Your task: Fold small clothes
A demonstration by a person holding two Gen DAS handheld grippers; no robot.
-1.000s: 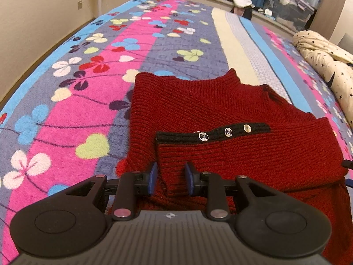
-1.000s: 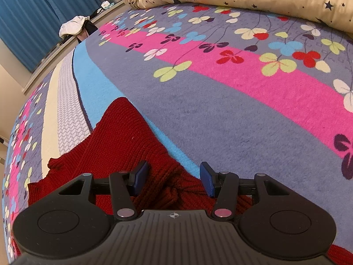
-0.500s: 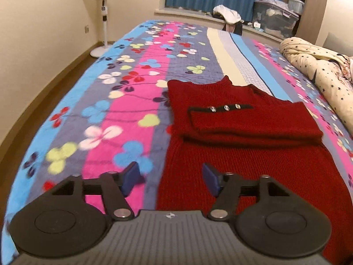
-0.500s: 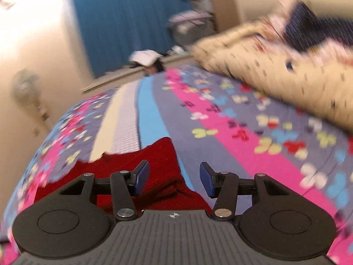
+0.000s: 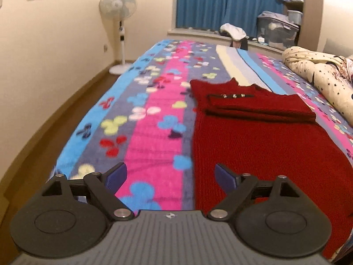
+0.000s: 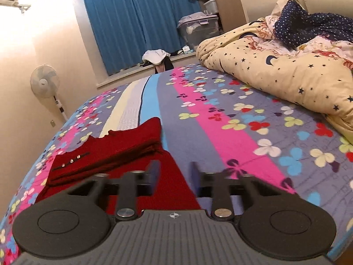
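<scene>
One red knitted sweater (image 5: 260, 141) lies flat on the bed (image 5: 154, 119), collar at the far end and hem at the near edge, with both sleeves already folded across the chest — the upper one shows a dark band with three small buttons (image 5: 233, 96). It looks soft, thick and fairly light: a ribbed knit that will sag and stretch if lifted by one corner, yet should not slip much on the fleecy bedspread. The safest hold, I judge, is a pinch of the hem at its two near corners, so the lower half can be carried up over the sleeves in one even fold.

The left tongs (image 5: 171, 175) are opening wide and hold nothing, hovering over the sweater's left edge near the hem. The right tongs (image 6: 174, 174) are closing, blurred, above the garment's right edge; no cloth appears pinched between them.
</scene>
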